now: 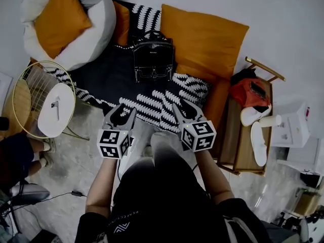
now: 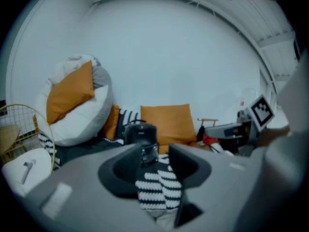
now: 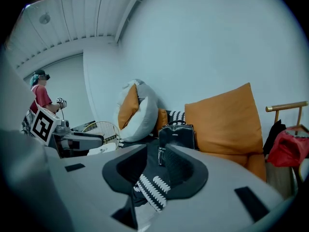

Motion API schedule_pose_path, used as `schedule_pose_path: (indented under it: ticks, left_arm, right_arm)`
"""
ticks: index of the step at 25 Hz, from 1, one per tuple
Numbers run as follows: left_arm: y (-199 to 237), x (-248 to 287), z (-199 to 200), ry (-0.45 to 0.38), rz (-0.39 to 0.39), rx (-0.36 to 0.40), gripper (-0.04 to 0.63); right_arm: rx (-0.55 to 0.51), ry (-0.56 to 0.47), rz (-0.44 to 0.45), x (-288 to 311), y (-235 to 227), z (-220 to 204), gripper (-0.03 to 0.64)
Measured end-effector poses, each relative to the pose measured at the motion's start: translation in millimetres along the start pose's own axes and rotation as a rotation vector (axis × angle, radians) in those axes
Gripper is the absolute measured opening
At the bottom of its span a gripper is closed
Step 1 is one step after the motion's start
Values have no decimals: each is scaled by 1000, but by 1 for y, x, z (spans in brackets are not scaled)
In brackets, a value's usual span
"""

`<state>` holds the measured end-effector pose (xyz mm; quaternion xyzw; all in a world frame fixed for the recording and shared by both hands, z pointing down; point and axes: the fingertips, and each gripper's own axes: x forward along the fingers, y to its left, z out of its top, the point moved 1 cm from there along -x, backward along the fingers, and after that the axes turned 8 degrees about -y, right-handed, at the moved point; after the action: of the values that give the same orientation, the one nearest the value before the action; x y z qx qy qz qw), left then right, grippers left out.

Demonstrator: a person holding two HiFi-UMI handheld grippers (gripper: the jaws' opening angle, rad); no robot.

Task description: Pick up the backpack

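Backpack [image 1: 153, 59] [image 2: 140, 133] [image 3: 176, 135]: black, boxy, with 1 top handle. It stood upright on the black-and-white patterned throw [image 1: 157, 103] and neither tool touched it. A small plate sat on its front panel, but the lettering was too small to read in all 3 views.

To its right, just beside it, was the large orange cushion [image 1: 202, 34] [image 3: 224, 117]. Behind it to the left was a smaller orange cushion [image 1: 120, 22]. Further left, a white beanbag [image 1: 96, 24] carried another orange cushion [image 1: 58, 16].

Left tool [image 1: 121, 111] [image 2: 155, 151]: released, jaws apart. Only the throw and the distant backpack showed through the gap, and nothing was gripped.

Right tool [image 1: 183, 108] [image 3: 157, 151]: released, jaws apart and nothing gripped. The backpack was framed in the gap, well apart from the pads.

Both tools hung over the near edge of the throw and pointed toward the backpack.

Each tool carried 1 marker cube, left [image 1: 114, 143] and right [image 1: 198, 134]. The faces bore black-and-white square codes with no readable text.

The operator's black top [image 1: 152, 206] showed a white logo and 1 line of small print, which was illegible.

Periphery: a gold wire basket [image 1: 23, 85] stood at the left with a white object [image 1: 55, 110] on it. A wooden rack [image 1: 243, 151] stood at the right and held a red bag [image 1: 248, 92] and white items. A white box [image 1: 293, 128] beyond it had a pink mark that could not be read.

In the right gripper view, a person in a red top [image 3: 41, 98] stood in the background.
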<state>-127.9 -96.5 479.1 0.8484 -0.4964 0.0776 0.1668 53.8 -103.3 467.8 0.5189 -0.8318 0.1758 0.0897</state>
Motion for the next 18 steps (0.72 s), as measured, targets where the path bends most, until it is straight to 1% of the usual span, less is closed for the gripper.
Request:
schedule_pose_path:
  ticks: [5,11,13,16,18]
  left_arm:
    - [25,40,7,-3,51,-30,197]
    - [50,102,7,30,79,-42,199]
    - [59,122,4,45,92,-37,199]
    - [75,148,-2,68,111,-10,199]
    - [84,162,-8,91,117,3,199]
  right_arm:
    - [-29,42,-3,44,-36,1,133]
    - [-28,71,11,100,-79,9,144]
    - [-41,88,10,118,-94,8,144]
    - [-63,109,8,145,-114,6,144]
    - [-56,120,4,161,-126,2,144]
